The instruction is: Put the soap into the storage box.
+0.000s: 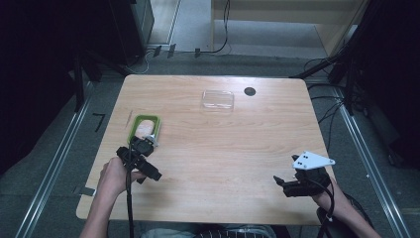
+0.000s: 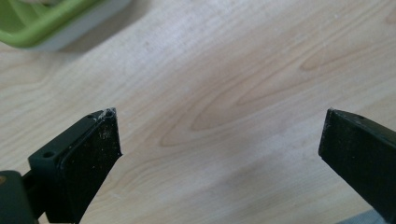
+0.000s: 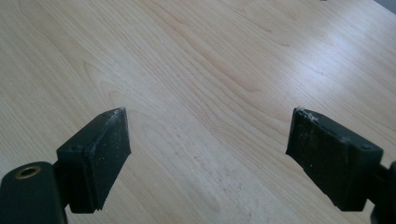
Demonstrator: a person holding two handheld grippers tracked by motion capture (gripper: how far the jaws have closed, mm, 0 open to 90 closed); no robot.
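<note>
A green-rimmed container (image 1: 144,127) was seen on the wooden table (image 1: 223,148), near the left edge and about midway along it, with something pale pink lying inside; what that content was could not be told. The left gripper (image 1: 155,175) was held just on the near side of the container, toward the near left corner of the table, and its jaws were spread wide with nothing between them. In the left gripper view the two black jaws were shown far apart over bare wood, and a corner of the green-rimmed container (image 2: 51,21) was caught at the upper left, apart from the jaws.

The right gripper (image 1: 280,184) was held low near the near right corner of the table, well apart from the container, with its grey three-cornered plate (image 1: 312,160) on top. Its jaws were likewise released, and in the right gripper view they were seen standing wide over bare table (image 3: 210,70), gripping nothing.

A clear plastic lid (image 1: 217,99) was laid flat toward the far edge of the table, slightly right of the middle. A small dark round spot (image 1: 250,91) was seen just beside it, nearer the far right corner; whether it was a hole or an object could not be told.
</note>
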